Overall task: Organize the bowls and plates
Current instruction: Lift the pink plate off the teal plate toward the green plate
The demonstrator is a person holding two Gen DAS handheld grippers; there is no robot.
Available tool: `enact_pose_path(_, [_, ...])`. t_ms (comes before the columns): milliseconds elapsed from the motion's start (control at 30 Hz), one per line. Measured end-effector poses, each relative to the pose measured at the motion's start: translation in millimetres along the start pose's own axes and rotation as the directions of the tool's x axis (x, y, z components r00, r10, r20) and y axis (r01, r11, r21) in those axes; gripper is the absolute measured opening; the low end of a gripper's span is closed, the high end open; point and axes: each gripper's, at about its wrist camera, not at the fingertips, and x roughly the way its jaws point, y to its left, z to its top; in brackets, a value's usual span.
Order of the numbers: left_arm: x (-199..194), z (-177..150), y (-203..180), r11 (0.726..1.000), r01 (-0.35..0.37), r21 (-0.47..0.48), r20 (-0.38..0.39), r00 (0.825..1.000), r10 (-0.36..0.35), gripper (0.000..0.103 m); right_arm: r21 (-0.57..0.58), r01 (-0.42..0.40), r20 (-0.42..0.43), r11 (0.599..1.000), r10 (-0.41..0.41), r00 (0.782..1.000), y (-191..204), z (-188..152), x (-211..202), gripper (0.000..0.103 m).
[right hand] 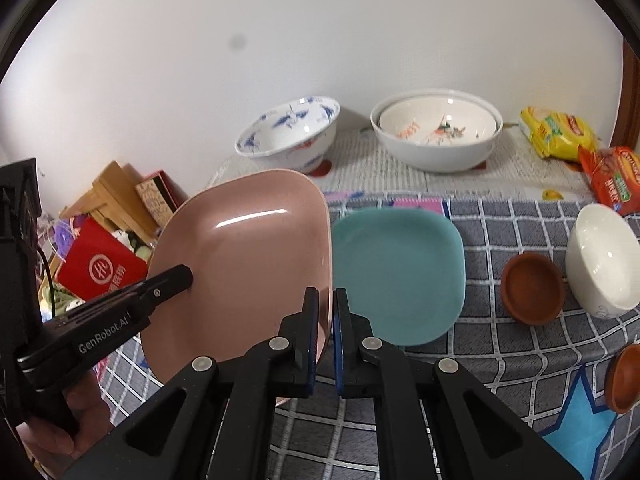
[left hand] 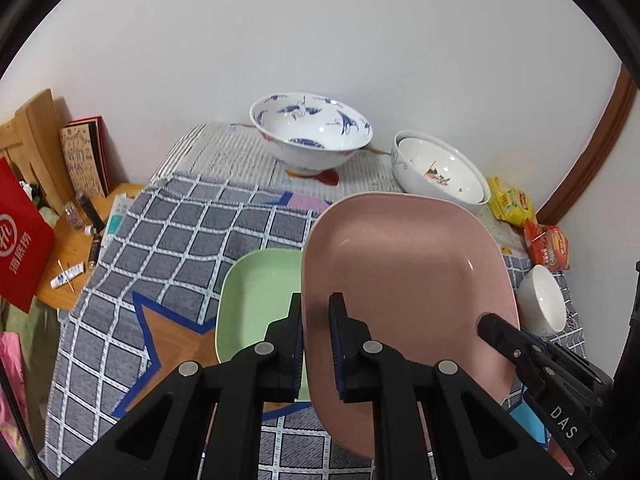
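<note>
A pink plate is held tilted above the checked cloth by both grippers. My left gripper is shut on its left rim. My right gripper is shut on its right rim. Each gripper shows in the other's view: the right one and the left one. A green plate lies under the pink plate's left side. A teal plate lies to its right. A blue-patterned bowl and nested white bowls stand at the back.
A small white bowl and two brown bowls sit on the right of the cloth. Yellow and orange snack packets lie at the back right. A side table with books, a red bag and tubes stands at left.
</note>
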Motion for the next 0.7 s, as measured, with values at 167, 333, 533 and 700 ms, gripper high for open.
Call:
enact_pose_path(167, [-3,3,3,1.0,0.013,0.013,0.003,1.0,-0.014,0.012,0.005,0.015,0.024,1.0,-0.015,1.0,7,1,-8,0.007])
enact_pose_path(333, [4,2,4,0.999,0.024,0.03,-0.017,1.0,-0.024,0.012,0.026,0.033,0.017,0.999,-0.034,0.999,9,-3,-4,0.007])
enact_pose_path(533, [13,2,6,0.998,0.04,0.04,-0.039,0.998,-0.039,0.012,0.048,0.059,0.003,0.997,-0.059,0.998,8,-6,2,0.007])
enact_pose_path(700, [19,3,8,0.998,0.046,0.051,-0.05,0.998,-0.044,0.012,0.069,0.069,0.003,0.995,-0.07,0.998,8,-8,5,0.007])
